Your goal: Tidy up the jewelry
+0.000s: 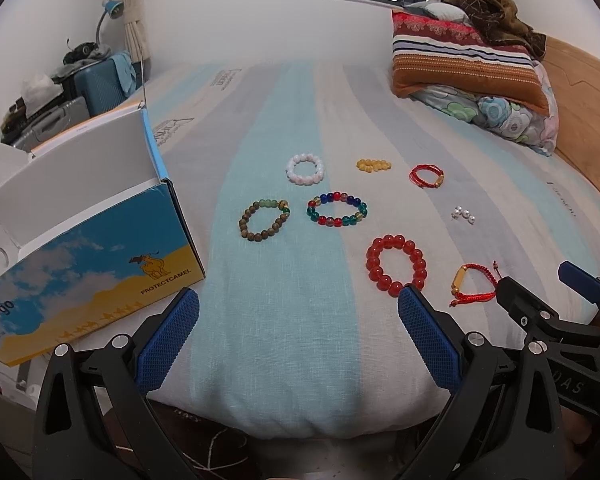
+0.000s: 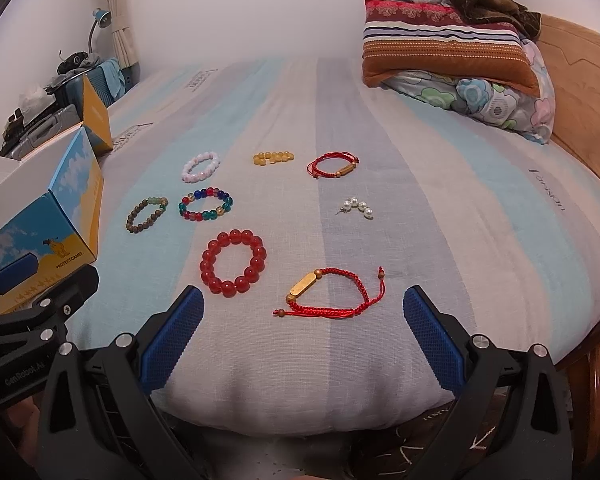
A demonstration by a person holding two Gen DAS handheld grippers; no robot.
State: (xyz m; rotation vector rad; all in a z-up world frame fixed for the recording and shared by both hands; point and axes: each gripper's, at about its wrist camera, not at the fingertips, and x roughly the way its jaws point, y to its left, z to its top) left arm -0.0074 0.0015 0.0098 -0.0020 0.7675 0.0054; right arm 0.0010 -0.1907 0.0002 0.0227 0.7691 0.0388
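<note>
Both hand-held grippers (image 1: pixel 298 312) (image 2: pixel 304 312) w/ jaws wide apart, empty. Red cord bracelet (image 2: pixel 328 292), right of red bead bracelet (image 2: pixel 233 262): light, floppy; prob. pinch at stiff gold tube.

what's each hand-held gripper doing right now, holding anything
left hand-held gripper: open, holding nothing, above the bed edge.
right hand-held gripper: open, holding nothing, just short of the red cord bracelet.

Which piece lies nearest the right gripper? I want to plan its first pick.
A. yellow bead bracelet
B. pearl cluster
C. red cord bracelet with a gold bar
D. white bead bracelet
C: the red cord bracelet lies just ahead of the open right gripper, closer than any other piece.
</note>
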